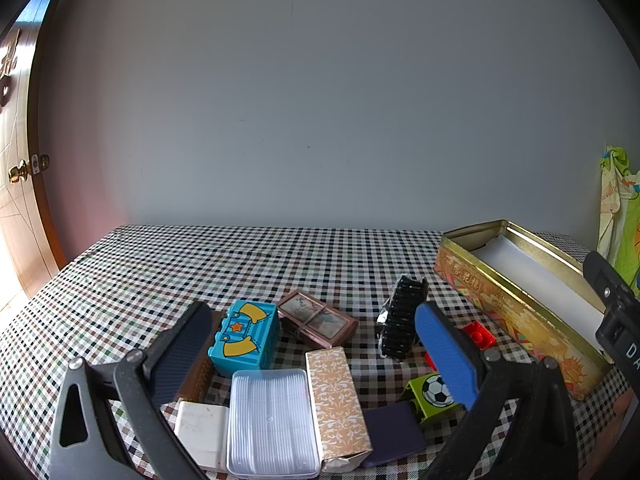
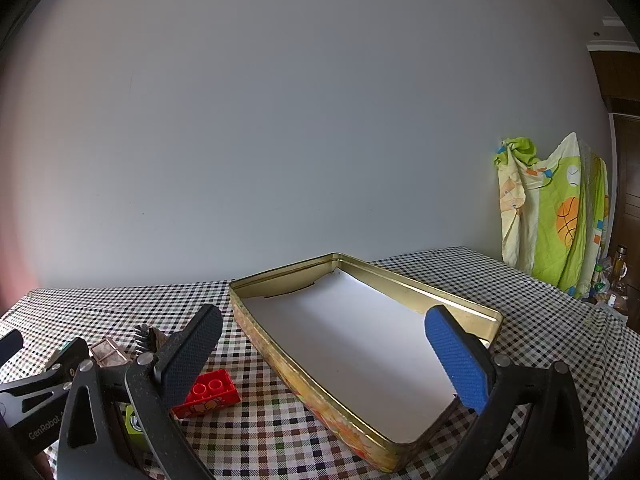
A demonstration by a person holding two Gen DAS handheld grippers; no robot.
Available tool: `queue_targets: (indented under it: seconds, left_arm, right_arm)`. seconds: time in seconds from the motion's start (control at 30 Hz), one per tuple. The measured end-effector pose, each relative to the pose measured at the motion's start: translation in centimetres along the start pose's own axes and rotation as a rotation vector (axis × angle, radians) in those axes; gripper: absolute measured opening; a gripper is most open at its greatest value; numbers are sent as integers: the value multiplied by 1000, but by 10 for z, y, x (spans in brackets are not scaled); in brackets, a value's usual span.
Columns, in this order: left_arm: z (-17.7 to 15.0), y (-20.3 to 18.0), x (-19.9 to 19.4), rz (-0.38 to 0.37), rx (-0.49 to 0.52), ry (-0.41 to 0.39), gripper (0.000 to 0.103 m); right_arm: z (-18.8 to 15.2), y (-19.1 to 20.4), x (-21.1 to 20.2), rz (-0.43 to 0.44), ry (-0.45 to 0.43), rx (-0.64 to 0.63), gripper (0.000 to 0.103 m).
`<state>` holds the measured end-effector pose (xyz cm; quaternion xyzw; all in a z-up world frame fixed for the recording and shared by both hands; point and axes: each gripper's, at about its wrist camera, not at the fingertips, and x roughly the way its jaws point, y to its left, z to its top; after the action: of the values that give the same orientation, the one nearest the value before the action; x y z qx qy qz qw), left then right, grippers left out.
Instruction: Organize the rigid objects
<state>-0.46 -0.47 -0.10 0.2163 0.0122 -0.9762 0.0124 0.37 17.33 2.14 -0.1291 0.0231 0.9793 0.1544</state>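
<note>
A heap of small objects lies on the checked tablecloth in the left wrist view: a blue toy block (image 1: 245,337), a brown framed box (image 1: 317,319), a patterned beige carton (image 1: 337,402), a clear plastic case (image 1: 271,424), a white block (image 1: 201,432), a black watch (image 1: 401,322), a green football block (image 1: 432,394), a dark flat pad (image 1: 394,432) and a red brick (image 1: 479,334). My left gripper (image 1: 316,344) hangs open over this heap, holding nothing. The gold tin (image 2: 404,276) stands open with a white liner. My right gripper (image 2: 324,354) is open above the tin, empty. The red brick (image 2: 208,394) sits left of the tin.
A wooden door (image 1: 16,184) with a brass knob stands at the far left. A green and yellow cloth (image 2: 554,216) hangs beyond the table's right end, with bottles (image 2: 616,268) beside it. A plain wall backs the table. The other gripper (image 1: 616,320) shows at the right edge.
</note>
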Motion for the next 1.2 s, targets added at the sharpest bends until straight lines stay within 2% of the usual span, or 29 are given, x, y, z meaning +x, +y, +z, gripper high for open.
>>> queue_targets:
  seconds: [1.2]
  left_arm:
    - [0,0,1,0,-3,1,103]
  right_arm:
    - [-2,3,3,5,5,-5,103]
